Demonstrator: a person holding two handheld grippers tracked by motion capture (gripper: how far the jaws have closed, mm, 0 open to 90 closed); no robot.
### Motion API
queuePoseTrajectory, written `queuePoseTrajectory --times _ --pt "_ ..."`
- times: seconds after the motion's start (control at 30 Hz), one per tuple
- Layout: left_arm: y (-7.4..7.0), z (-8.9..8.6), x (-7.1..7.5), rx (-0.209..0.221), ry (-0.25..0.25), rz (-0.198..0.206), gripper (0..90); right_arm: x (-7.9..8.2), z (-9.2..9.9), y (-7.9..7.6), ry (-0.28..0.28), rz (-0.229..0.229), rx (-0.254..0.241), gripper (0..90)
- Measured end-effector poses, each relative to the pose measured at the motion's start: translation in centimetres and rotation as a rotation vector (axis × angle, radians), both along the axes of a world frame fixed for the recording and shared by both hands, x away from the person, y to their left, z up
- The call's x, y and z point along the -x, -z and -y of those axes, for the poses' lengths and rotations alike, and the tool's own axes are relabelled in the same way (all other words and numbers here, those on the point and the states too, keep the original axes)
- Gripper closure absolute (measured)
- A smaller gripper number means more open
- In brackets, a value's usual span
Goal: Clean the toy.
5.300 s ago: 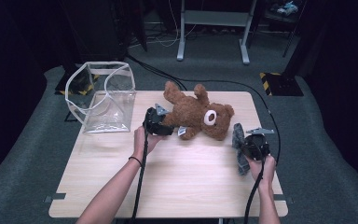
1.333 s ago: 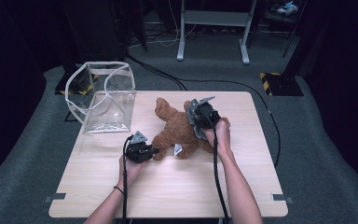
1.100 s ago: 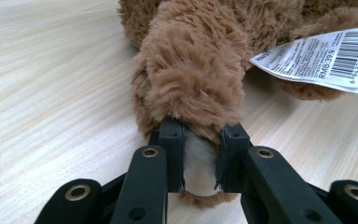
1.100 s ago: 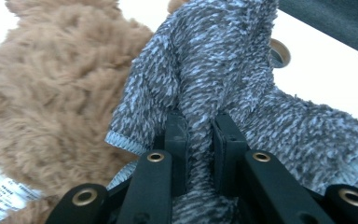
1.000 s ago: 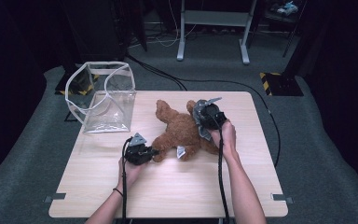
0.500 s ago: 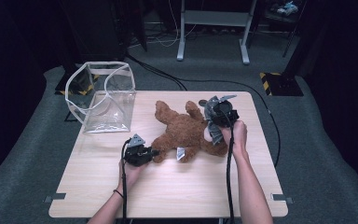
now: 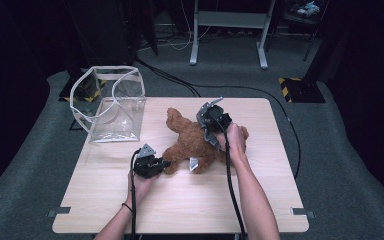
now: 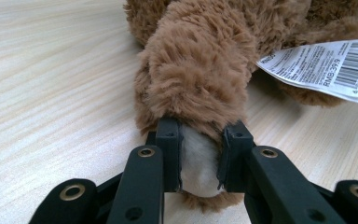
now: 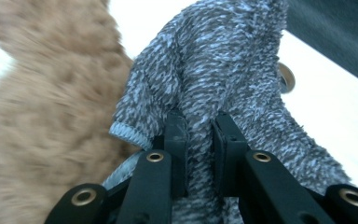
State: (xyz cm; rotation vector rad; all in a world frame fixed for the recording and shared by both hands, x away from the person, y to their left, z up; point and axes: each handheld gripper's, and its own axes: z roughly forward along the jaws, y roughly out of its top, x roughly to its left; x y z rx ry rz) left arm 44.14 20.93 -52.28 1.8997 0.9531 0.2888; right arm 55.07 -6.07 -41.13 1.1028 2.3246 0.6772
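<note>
A brown teddy bear (image 7: pixel 186 144) lies in the middle of the wooden table (image 7: pixel 180 210). My left gripper (image 7: pixel 163 164) is at its near-left end. In the left gripper view that gripper (image 8: pixel 199 163) is shut on the bear's paw (image 8: pixel 198 93), with the cream sole squeezed between the jaws. My right gripper (image 7: pixel 209 128) hovers over the bear's far-right side. In the right gripper view it (image 9: pixel 199 140) is shut on a fold of grey knitted cloth (image 9: pixel 233 74), with brown fur (image 9: pixel 42 107) blurred to the left.
A clear plastic bag (image 7: pixel 115 107) with white edging stands open at the table's back left. A white barcode tag (image 8: pixel 324 67) hangs from the bear near the held paw. Cables trail from both grippers toward the front edge. Dark carpet surrounds the table.
The right gripper, which had carried the grey knit out to the right, has swung back left over the bear. The left gripper has stayed clamped on the paw.
</note>
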Motion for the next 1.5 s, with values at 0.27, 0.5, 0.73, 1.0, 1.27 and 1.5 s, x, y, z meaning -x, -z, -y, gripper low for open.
queuePoseTrajectory --times 0.27,0.5,0.73,1.0,1.27,1.5 --pt "0.2 -0.2 0.0 0.021 -0.004 -0.001 73.8 -1.1 1.7 0.2 0.082 -0.035 0.004 78.7" --pt "0.3 -0.2 0.1 0.029 -0.009 -0.001 73.5 0.6 1.1 -2.5 0.001 0.026 -0.136 78.6" --pt "0.3 -0.1 0.1 0.028 -0.017 0.010 73.7 -1.1 -1.4 -0.6 -0.045 -0.053 -0.062 78.9" --pt "0.3 0.0 0.2 0.014 -0.015 0.015 73.7 -2.6 0.7 0.4 0.083 -0.087 0.088 78.8" --pt "0.3 0.1 0.3 -0.002 -0.019 0.019 73.7 0.5 3.5 -3.6 0.094 0.025 -0.048 78.5" --pt "0.3 0.2 0.2 -0.009 -0.026 0.023 73.8 2.0 4.6 -2.7 0.078 -0.074 -0.045 78.6"
